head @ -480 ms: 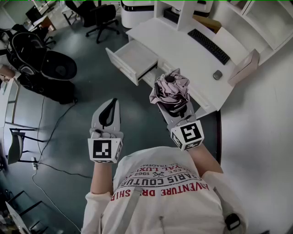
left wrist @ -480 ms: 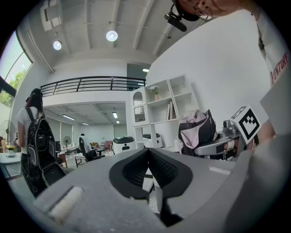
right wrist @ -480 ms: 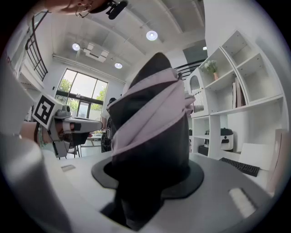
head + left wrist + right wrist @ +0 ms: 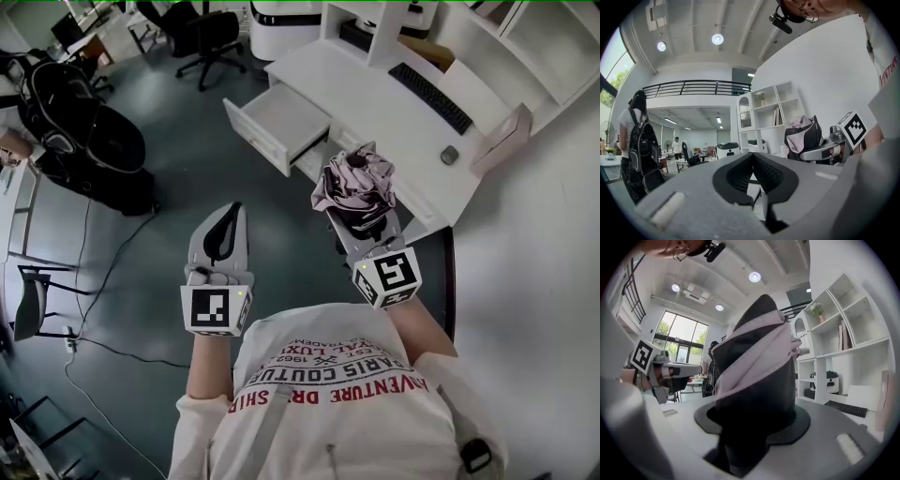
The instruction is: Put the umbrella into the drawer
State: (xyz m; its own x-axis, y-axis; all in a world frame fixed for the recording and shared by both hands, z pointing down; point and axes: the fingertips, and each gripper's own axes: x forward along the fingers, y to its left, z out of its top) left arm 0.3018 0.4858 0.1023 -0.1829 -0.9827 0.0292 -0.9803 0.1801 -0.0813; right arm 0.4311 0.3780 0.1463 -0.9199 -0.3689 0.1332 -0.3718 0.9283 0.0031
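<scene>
1. The right claw (image 4: 364, 223) is clamped on the folded umbrella (image 4: 356, 187), which is held in the air near the white table's (image 4: 356, 84) front edge.
2. The open drawer (image 4: 272, 117) juts out over the floor (image 4: 187, 169), up and left of the umbrella.
3. The left claw (image 4: 228, 211) is closed and empty above bare floor.

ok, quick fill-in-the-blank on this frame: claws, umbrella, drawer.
1. The umbrella is gripped by the person's ____ claw.
2. The left claw is shut and holds ____.
3. The drawer of the white desk stands ____.
Missing words: right; nothing; open.
</scene>
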